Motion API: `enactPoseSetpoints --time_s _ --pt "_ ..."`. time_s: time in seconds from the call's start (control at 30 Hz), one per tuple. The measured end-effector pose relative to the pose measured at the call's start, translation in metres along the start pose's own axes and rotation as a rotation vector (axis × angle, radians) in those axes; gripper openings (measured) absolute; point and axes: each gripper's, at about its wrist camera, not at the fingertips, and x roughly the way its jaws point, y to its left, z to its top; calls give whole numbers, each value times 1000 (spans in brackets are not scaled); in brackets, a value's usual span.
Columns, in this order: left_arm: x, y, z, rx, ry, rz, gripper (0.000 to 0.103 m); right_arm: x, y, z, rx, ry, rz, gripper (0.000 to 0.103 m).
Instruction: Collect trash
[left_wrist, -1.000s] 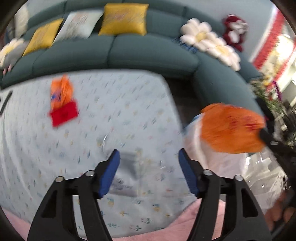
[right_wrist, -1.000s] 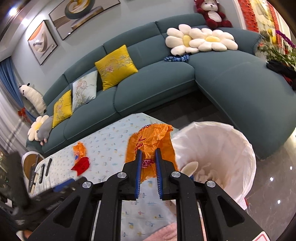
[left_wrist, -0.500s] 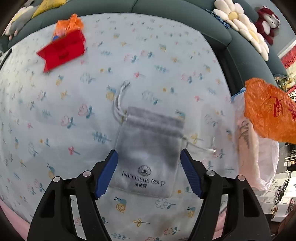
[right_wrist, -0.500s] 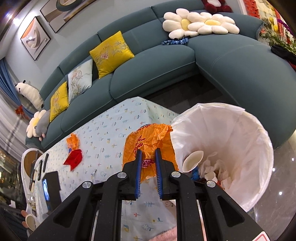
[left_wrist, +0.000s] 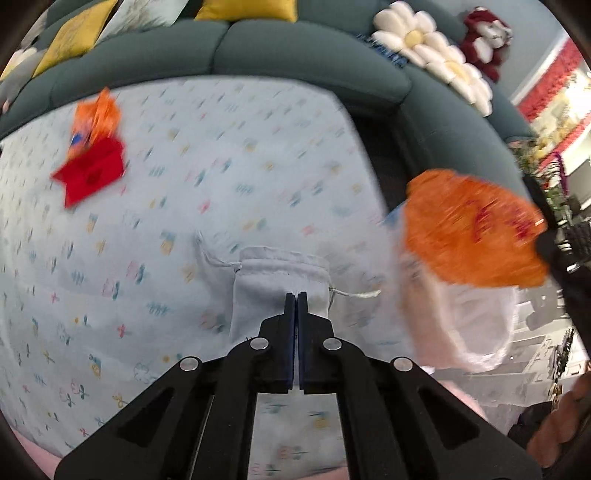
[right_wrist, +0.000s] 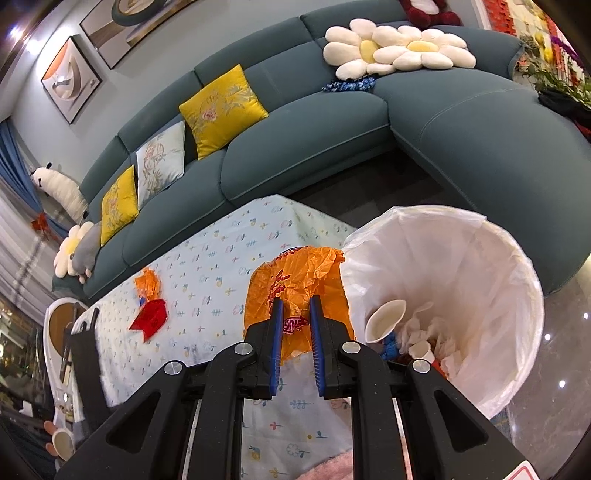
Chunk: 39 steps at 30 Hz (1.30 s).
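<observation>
- While a red paper box (left_wrist: 90, 173) and small orange wrapper (left_wrist: 96, 116) lie apart on the floral tablecloth (left_wrist: 236, 155), the white-lined bin (right_wrist: 476, 295) stands beside it.
- Left gripper (left_wrist: 296, 295) is pinched tight on the grey drawstring pouch (left_wrist: 275, 273).
- Right gripper (right_wrist: 296, 314) clamps the crumpled orange plastic bag (right_wrist: 295, 280), just beside the bin's rim.

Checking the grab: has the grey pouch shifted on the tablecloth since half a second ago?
Yes. The grey pouch is now pinched up by the left gripper, bunched against the tablecloth instead of lying flat.

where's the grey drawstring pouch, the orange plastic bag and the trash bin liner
grey drawstring pouch (left_wrist: 266, 284): left wrist view, on its upper body above the shut fingertips.
orange plastic bag (right_wrist: 295, 280): right wrist view, on its crinkled middle.
trash bin liner (right_wrist: 461, 258): right wrist view, on its inner far wall.
</observation>
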Motion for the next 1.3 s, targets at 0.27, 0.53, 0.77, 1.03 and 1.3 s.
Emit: enactPoseSetpoints --time_s 0.27,0.53,0.77,1.03,1.3 --pt "-32 -70 36 92 -89 -105 0 -31 -27 11 37 -64 -31 14" --pt "-33 -135 50 179 -103 -163 1 -54 -65 18 87 -110 -66 14" --pt "-27 -167 46 220 -87 -188 1 -65 -89 20 116 -129 -92 14" --pt "-26 -180 44 230 -92 -207 7 -64 -97 21 126 -130 -100 15" --pt "-33 -160 48 168 -137 -137 56 -64 -91 17 123 -123 -125 35"
